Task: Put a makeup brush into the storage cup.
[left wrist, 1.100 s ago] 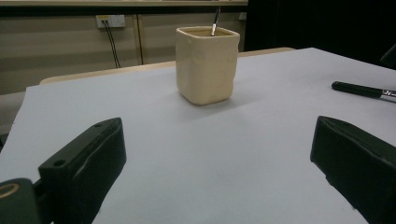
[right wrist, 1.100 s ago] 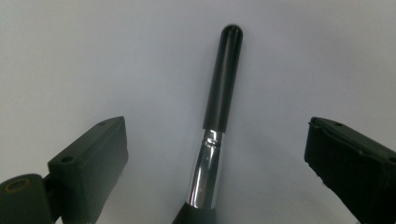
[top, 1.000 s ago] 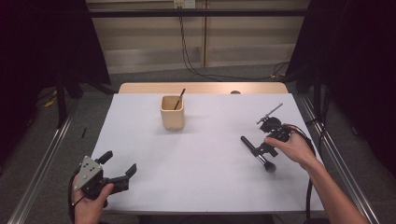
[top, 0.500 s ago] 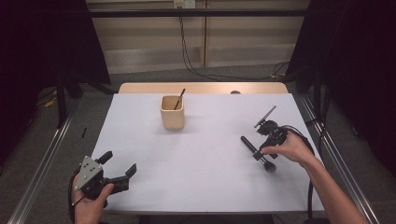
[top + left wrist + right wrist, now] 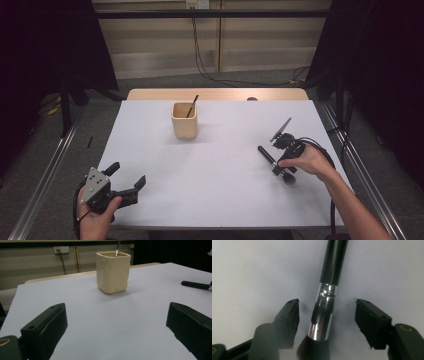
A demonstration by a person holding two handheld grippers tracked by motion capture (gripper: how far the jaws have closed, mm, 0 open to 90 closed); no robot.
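Makeup brush (image 5: 323,312): laid flat on the white table (image 5: 215,165) at its right side, black handle pointing toward the middle, bristle end under the person's right hand (image 5: 306,161).
Right gripper (image 5: 327,322): lowered over the brush, one jaw on either side of the chrome ferrule (image 5: 322,315); the jaws have just been closing, yet a gap is seen on both sides, so the pads are not pressing on the metal.
Change: compared with a second ago, the right gripper is seen tipped lower onto the brush, and the brush itself has not shifted.
Meaning: a pick-up is judged to be in hand; the grip is not yet made.
Left gripper (image 5: 122,182): held near the front left corner of the table, jaws wide apart, nothing between them.
Beige cup (image 5: 184,120): upright at the far middle of the table, well apart from the brush, a thin dark-handled tool (image 5: 192,106) leaning inside; judged the likely place for the brush.
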